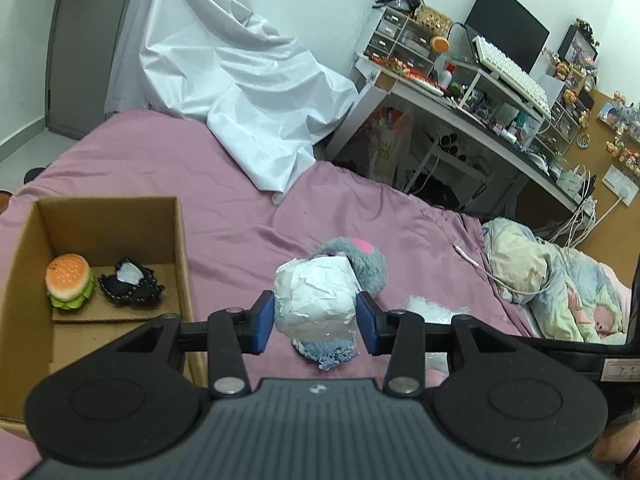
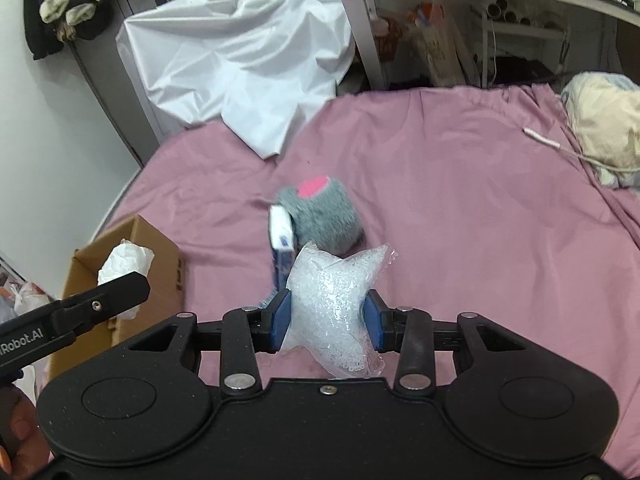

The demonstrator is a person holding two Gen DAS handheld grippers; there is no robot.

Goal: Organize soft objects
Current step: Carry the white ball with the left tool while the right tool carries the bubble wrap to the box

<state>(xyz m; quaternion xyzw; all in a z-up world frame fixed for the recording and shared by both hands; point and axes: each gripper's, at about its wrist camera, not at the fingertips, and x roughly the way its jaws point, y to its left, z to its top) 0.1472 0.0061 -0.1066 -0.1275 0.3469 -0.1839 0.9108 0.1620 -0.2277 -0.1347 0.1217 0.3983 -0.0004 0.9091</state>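
Note:
My left gripper [image 1: 316, 320] is shut on a crumpled white paper ball [image 1: 316, 300], held above the pink bed right of the cardboard box [image 1: 182, 240]. In the box lie a burger toy [image 1: 69, 282] and a black lacy soft item [image 1: 130, 284]. My right gripper [image 2: 326, 322] is shut on a clear bag of white beads [image 2: 332, 312]. A grey plush with a pink patch [image 2: 324, 216] and a blue-white packet [image 2: 282, 240] lie on the bed beyond it. The left gripper with the paper ball [image 2: 124, 266] shows over the box [image 2: 160, 264] in the right wrist view.
A white sheet [image 1: 240, 92] is heaped at the bed's far end. A cluttered desk [image 1: 480, 104] stands to the right. A bundled quilt [image 1: 540, 280] and a white cable [image 2: 560, 148] lie at the bed's right side. A blue knitted item [image 1: 326, 354] lies under the paper ball.

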